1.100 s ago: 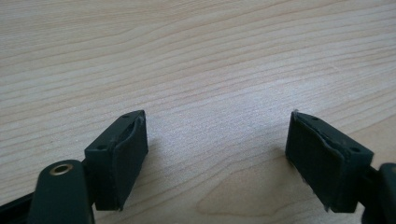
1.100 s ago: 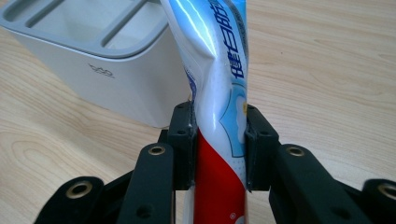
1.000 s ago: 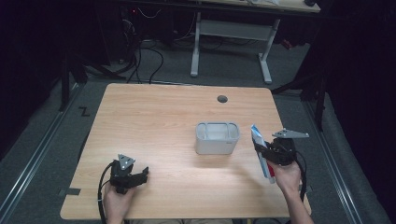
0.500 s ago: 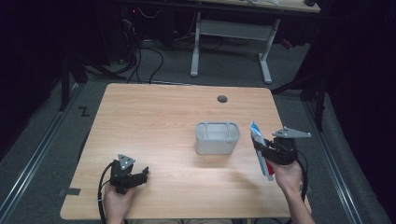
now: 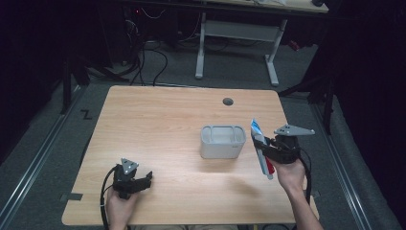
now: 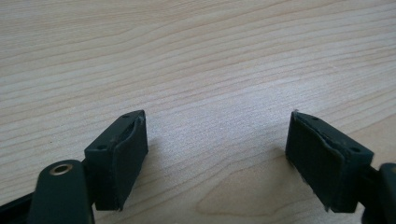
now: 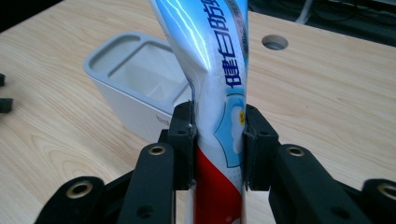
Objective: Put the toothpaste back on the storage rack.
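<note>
Dark floor, cables and a second table's legs surround the pale wooden bench (image 5: 158, 120), whose top carries a grey two-compartment holder (image 5: 222, 142) just right of centre. At the right of the high view the right gripper (image 5: 266, 149) is pinching a toothpaste tube (image 5: 259, 143) across its middle; the right gripper view shows both pads pressed into the tube (image 7: 219, 79), its blue end pointing up and away and its red end below the jaws. Compared with a second ago, the tube has come up off the bench and now hangs tilted beside the holder's right end. The lift looks done, so carrying the tube over a compartment is likely next. At lower left the left gripper (image 5: 146, 178) rests low on the bench with jaws spread and nothing between them.
</note>
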Demonstrator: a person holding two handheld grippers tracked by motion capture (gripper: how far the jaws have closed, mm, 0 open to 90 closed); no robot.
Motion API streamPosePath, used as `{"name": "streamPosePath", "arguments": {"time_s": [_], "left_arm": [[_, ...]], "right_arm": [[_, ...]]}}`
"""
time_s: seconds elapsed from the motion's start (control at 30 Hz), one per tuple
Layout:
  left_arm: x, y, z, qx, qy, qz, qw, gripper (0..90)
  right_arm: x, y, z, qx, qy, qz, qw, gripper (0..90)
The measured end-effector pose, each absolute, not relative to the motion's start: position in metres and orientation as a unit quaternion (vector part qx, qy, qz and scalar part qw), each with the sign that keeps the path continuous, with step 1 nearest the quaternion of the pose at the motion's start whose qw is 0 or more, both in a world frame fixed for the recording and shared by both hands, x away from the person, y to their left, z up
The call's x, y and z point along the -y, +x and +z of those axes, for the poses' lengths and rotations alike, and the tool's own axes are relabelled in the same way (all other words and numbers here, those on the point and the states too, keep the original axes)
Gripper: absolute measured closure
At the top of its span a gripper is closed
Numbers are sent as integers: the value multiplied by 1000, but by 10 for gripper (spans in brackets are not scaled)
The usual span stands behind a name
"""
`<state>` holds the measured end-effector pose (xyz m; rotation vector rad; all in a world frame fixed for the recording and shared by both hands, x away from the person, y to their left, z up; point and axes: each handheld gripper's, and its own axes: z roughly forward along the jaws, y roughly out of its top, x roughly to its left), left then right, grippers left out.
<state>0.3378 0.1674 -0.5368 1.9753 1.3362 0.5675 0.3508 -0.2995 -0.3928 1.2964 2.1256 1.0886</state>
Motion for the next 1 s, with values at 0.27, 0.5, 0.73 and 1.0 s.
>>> {"name": "streamPosePath", "arguments": {"time_s": [0.27, 0.5, 0.73, 1.0], "left_arm": [[-167, 338, -537, -513, 758, 218, 338, 215], [-167, 338, -537, -513, 758, 218, 338, 215], [-167, 338, -537, -513, 759, 217, 338, 215], [-167, 338, -537, -513, 759, 217, 338, 215]], "right_arm": [[288, 357, -381, -768, 447, 411, 205, 695], [277, 361, -369, -770, 430, 423, 208, 695], [270, 365, -359, -773, 414, 432, 211, 696], [260, 374, -351, -773, 402, 448, 201, 697]]}}
